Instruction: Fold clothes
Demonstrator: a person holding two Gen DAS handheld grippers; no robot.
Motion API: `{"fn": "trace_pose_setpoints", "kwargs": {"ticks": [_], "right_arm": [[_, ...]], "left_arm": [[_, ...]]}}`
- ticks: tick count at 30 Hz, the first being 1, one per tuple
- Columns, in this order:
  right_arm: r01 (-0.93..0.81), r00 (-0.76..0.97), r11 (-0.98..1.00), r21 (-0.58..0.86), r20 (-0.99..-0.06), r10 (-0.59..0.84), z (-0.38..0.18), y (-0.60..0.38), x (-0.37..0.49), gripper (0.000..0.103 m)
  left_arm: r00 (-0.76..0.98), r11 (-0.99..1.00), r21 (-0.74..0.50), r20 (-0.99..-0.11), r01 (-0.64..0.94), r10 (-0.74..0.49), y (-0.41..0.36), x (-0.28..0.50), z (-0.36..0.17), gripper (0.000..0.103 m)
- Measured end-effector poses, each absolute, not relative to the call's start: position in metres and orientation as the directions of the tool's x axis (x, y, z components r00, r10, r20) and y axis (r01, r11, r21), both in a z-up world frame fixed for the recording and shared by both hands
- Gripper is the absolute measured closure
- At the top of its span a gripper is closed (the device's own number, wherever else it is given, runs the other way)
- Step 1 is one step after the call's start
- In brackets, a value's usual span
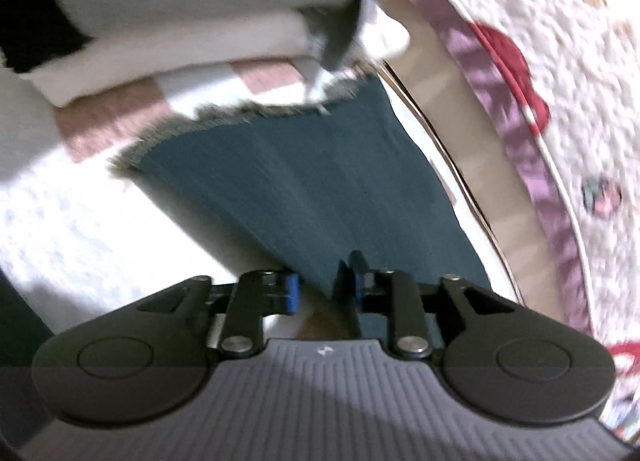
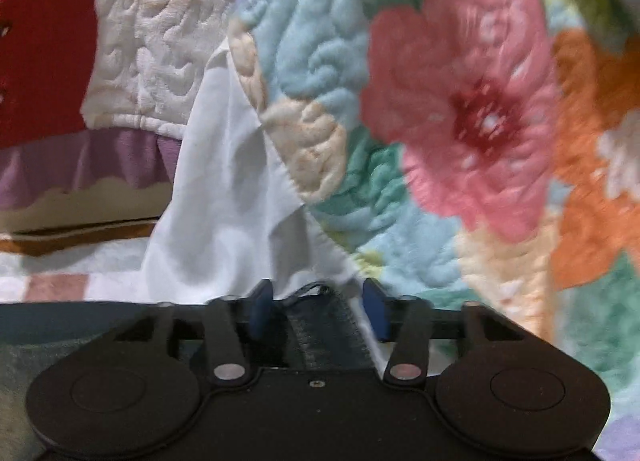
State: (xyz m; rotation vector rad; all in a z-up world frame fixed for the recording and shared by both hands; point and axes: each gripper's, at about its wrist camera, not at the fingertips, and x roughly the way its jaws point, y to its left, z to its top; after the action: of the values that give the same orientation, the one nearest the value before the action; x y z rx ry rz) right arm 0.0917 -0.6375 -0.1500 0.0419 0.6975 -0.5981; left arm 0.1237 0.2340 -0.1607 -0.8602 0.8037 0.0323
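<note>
The left claw (image 1: 326,289) pinches the teal garment (image 1: 304,189), whose frayed hem meets folded clothes (image 1: 172,21) ahead, bed edge (image 1: 460,133) to the right, while the right claw (image 2: 318,311) gapes around a dark waistband (image 2: 324,325) beside white cloth (image 2: 224,189) and floral quilt (image 2: 460,101).

- The left wrist view looks forward from just behind the left gripper (image 1: 326,285), whose fingers (image 1: 293,293) fill the near edge.
- It is tilted steeply and sits very close to a dark teal garment (image 1: 304,189) that runs away toward a far stack of folded white laundry (image 1: 180,41).
- A quilted bedspread (image 1: 560,81) curves down its right side.
- The right wrist view looks out from behind the right gripper (image 2: 320,307), close to a floral quilt (image 2: 460,109) that fills the far and right parts.
- Both views are blurred.
- Both appear to share the teal fabric, the purple-frilled quilt and pink-checked white bedding.
</note>
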Motion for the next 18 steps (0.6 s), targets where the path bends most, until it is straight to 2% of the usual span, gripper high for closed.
{"fn": "trace_pose_setpoints", "kwargs": {"ticks": [1, 3, 5, 9, 12, 14, 15, 18], "right_arm": [[0.523, 0.623, 0.844, -0.119, -0.622, -0.474, -0.145, -0.634, 0.089, 0.048], [0.499, 0.663, 0.866, -0.016, -0.636, -0.394, -0.134, -0.626, 0.082, 0.048], [0.434, 0.706, 0.897, 0.086, -0.651, -0.279, -0.126, -0.615, 0.075, 0.048], [0.165, 0.746, 0.943, 0.29, -0.662, 0.073, -0.119, -0.583, 0.063, 0.047], [-0.042, 0.595, 0.883, 0.468, -0.698, 0.398, -0.129, -0.55, 0.062, 0.047], [-0.15, 0.491, 0.857, 0.493, -0.715, 0.497, -0.134, -0.524, 0.059, 0.047], [-0.203, 0.438, 0.842, 0.5, -0.723, 0.534, -0.136, -0.51, 0.056, 0.047], [-0.321, 0.318, 0.866, 0.385, -0.817, 0.481, -0.148, -0.478, 0.049, 0.049]], "left_arm": [[0.708, 0.676, -0.655, -0.65, -0.337, -0.276, 0.233, 0.128, -0.16, 0.076], [0.696, 0.697, -0.629, -0.67, -0.344, -0.26, 0.23, 0.139, -0.157, 0.082], [0.693, 0.736, -0.59, -0.682, -0.332, -0.234, 0.224, 0.147, -0.15, 0.099], [0.72, 0.848, -0.465, -0.676, -0.254, -0.155, 0.208, 0.161, -0.122, 0.099], [0.766, 0.872, -0.426, -0.635, -0.242, -0.097, 0.203, 0.159, -0.104, 0.099], [0.802, 0.892, -0.393, -0.595, -0.222, -0.062, 0.197, 0.154, -0.097, 0.099], [0.795, 0.893, -0.387, -0.604, -0.23, -0.058, 0.197, 0.156, -0.1, 0.099], [0.759, 0.891, -0.373, -0.649, -0.26, -0.05, 0.2, 0.161, -0.114, 0.099]]}}
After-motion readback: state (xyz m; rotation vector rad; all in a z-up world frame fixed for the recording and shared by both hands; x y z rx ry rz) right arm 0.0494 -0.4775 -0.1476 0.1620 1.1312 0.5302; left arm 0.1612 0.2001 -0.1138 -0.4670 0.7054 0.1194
